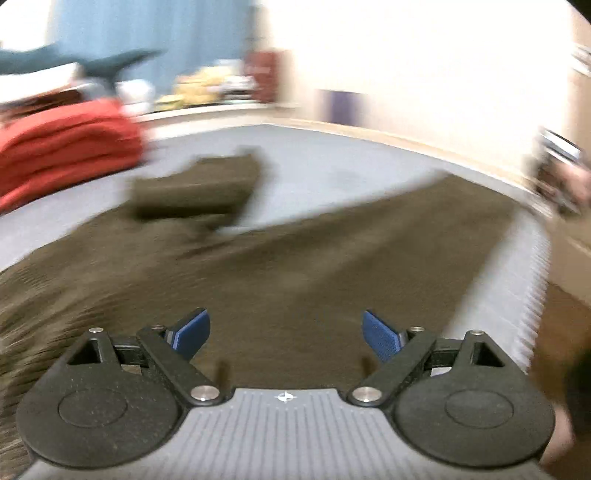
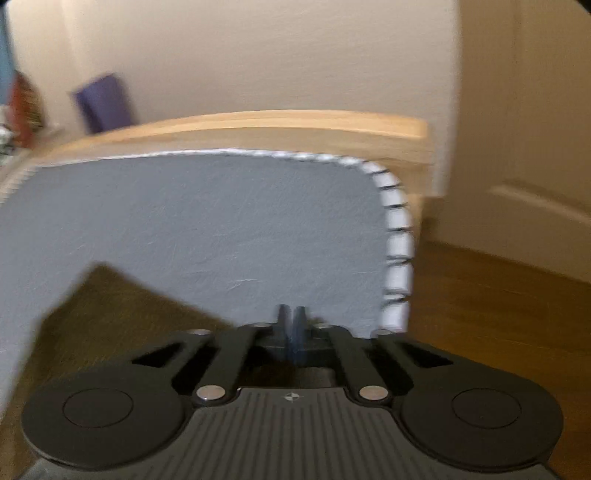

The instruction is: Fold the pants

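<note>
Where we look along the left hand-held gripper: blurred view, pants spread below it.
Pants: olive-brown pants (image 1: 295,266) lie flat on a grey mat (image 1: 332,162); one part stretches toward the far right edge, and a folded or bunched part (image 1: 199,192) sits further back on the left.
Mat: grey, with a white stitched edge (image 2: 397,229), on a pale wood bench (image 2: 295,129); we see the mat's rounded corner in the right wrist view.
Left hand-held gripper: left hand-held gripper (image 1: 286,338) released, blue pads (image 1: 192,332) wide apart, nothing between them; it hangs over the near part of the pants, and we cannot tell if it touches the cloth.
Right hand-held gripper: right hand-held gripper (image 2: 291,317) clenched, fingers pressed together; we see no cloth between them. It points at bare mat near the corner, with a corner of the pants (image 2: 110,314) just to its left.
Right gripper from the left view: a blurred dark shape (image 1: 557,177) at the far right end of the pants; too smeared for detail.
Red cloth: a red stack (image 1: 66,147) at the far left, well apart from the pants.
Floor: brown wood floor (image 2: 498,314) to the right of the bench.
Background: pale wall, blue curtain (image 1: 147,33), purple object (image 2: 103,103) behind the bench; the rest is too blurred to tell.
</note>
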`<state>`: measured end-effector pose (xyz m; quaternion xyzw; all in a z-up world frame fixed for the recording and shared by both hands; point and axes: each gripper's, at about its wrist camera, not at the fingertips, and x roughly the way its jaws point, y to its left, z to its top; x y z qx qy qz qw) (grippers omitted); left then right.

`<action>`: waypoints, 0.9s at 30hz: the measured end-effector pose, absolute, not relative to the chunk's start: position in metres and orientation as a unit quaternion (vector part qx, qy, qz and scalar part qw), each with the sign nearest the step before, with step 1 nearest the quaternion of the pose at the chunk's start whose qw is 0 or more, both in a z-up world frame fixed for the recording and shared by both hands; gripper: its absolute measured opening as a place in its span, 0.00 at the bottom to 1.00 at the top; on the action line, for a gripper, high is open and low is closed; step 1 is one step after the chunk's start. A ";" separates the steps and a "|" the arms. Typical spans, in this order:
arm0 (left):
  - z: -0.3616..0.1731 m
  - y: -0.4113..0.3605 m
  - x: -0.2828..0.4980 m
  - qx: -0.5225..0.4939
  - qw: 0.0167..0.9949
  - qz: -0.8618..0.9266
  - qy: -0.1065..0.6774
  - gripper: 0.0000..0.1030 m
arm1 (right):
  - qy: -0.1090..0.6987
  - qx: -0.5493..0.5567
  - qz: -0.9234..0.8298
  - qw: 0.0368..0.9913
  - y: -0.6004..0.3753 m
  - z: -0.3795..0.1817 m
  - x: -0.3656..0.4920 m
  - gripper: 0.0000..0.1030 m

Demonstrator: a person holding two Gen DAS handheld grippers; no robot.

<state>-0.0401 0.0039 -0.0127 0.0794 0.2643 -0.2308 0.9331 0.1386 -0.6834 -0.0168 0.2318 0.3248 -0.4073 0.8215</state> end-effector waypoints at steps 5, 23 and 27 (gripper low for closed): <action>-0.033 -0.028 -0.050 0.131 0.893 -0.312 0.298 0.62 | 0.321 0.258 -0.383 0.827 -0.687 -0.017 0.128 0.24; -0.010 0.045 -0.049 0.009 0.926 -0.248 0.283 0.48 | 0.308 0.211 -0.225 0.900 -0.620 0.019 0.140 0.49; -0.034 0.050 -0.040 0.051 0.922 -0.176 0.342 0.47 | 0.322 0.188 -0.141 0.917 -0.586 0.027 0.145 0.55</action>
